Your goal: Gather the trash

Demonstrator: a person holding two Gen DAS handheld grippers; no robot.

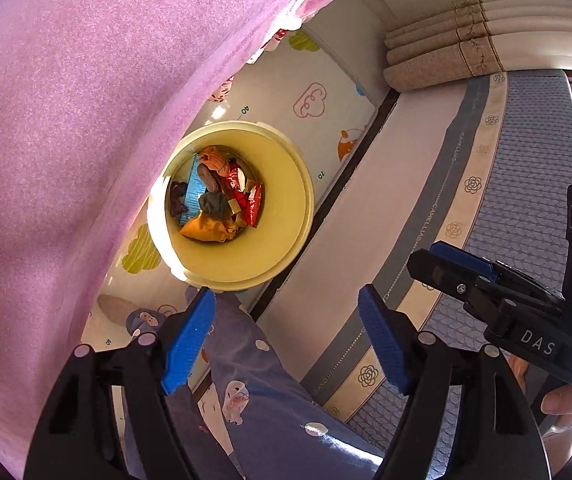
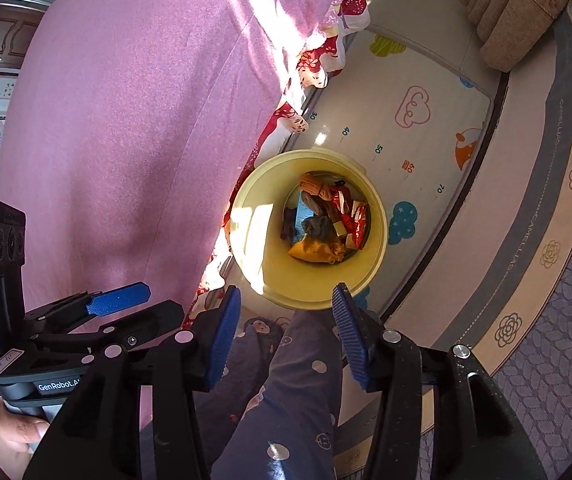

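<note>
Home bedroom; pink bedspread [image 1: 65,140], mattress [image 1: 526,160], kids' play mat [image 2: 426,128], curtain [image 1: 438,60] by floor

The left gripper [image 1: 286,344] pointed steeply down, its blue pads [image 1: 187,344] spread wide with nothing between them. The right gripper [image 2: 281,332] also aimed down — jaws apart, narrower than the left's, and empty. Each showed in the other's view, side by side and close. A hand [image 2: 9,436] gripped the left handle; fingers [image 1: 564,402] wrapped the right one. A leg [image 2: 286,400] in spotted trousers stood below both.
</note>
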